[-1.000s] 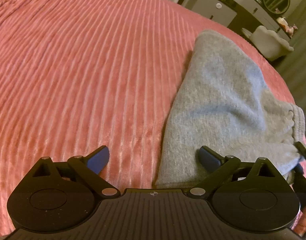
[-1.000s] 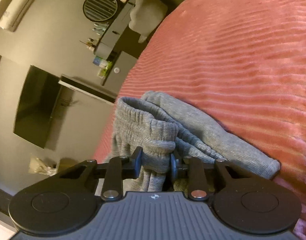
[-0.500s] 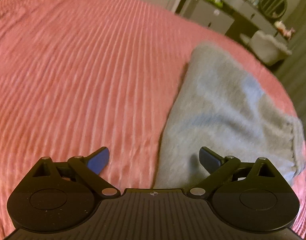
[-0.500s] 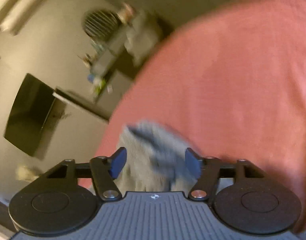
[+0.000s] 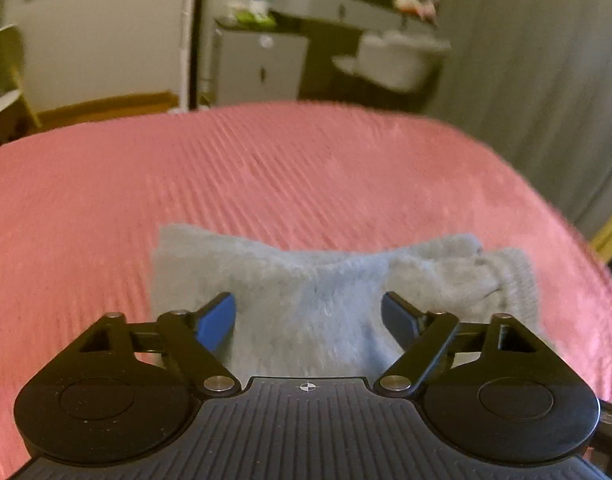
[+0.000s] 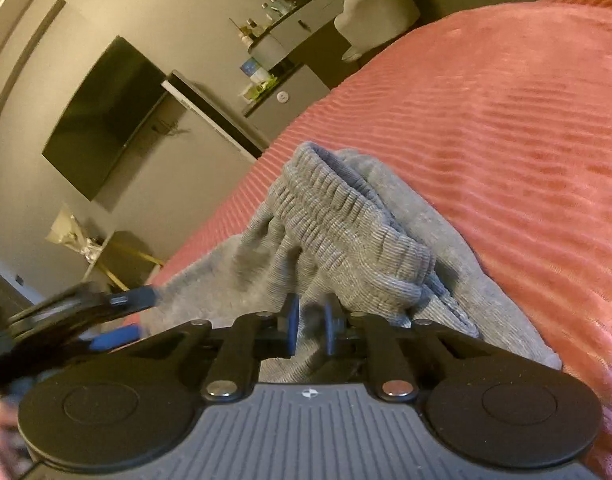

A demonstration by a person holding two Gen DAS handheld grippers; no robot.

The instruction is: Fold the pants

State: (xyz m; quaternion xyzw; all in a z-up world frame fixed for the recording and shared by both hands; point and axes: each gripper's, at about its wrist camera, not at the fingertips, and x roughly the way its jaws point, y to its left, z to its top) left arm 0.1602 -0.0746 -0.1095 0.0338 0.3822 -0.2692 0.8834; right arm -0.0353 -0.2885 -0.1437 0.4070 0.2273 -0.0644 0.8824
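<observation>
Across the pink bedspread (image 5: 306,184) the grey pants (image 5: 306,300) lie bundled, right gripper (image 6: 309,330) just closed on fabric below the waistband (image 6: 345,228), left gripper (image 5: 307,316) narrowing but apart, needing a grip before the next fold.

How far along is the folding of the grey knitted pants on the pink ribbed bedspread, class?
Done: the grey knitted pants lie as a compact bundle on the pink ribbed bedspread. In hand: the right gripper has just closed its jaws on fabric below the ribbed waistband; the left gripper has been closing but is open, straddling the bundle. Left: any last fold or tidying, then letting go.
</observation>
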